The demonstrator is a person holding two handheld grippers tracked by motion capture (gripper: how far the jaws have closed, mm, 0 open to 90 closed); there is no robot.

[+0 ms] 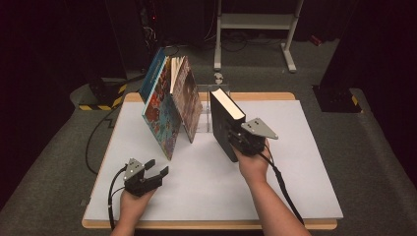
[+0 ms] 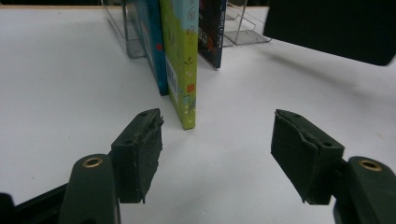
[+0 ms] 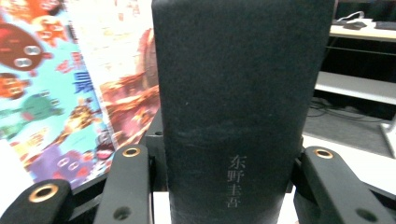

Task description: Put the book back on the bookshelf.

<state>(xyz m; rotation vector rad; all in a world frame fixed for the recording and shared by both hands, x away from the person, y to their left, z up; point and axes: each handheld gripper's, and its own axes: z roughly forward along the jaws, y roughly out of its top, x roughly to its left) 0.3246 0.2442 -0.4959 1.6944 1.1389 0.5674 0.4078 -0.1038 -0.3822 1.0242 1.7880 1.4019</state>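
The thick black book (image 1: 225, 123) has a plain dark spine with pale lettering and cream page edges; it stands upright at the table's centre, clamped by the right gripper (image 1: 240, 140). At 11 o'clock, a clear rack (image 2: 122, 35) holds 3 colourful books (image 1: 169, 103), leaning. The left gripper (image 1: 156, 167) gapes empty at 7 o'clock.

Table (image 1: 305, 196): white top on a wooden board, standing on grey carpet.
Picture books (image 1: 169, 105): standing on the table left of centre, leaning left against each other.
Clear stand (image 2: 245, 30): on the table at the far side, just beside the books.
Black book (image 1: 225, 123): upright right of centre, lower edge at the tabletop.
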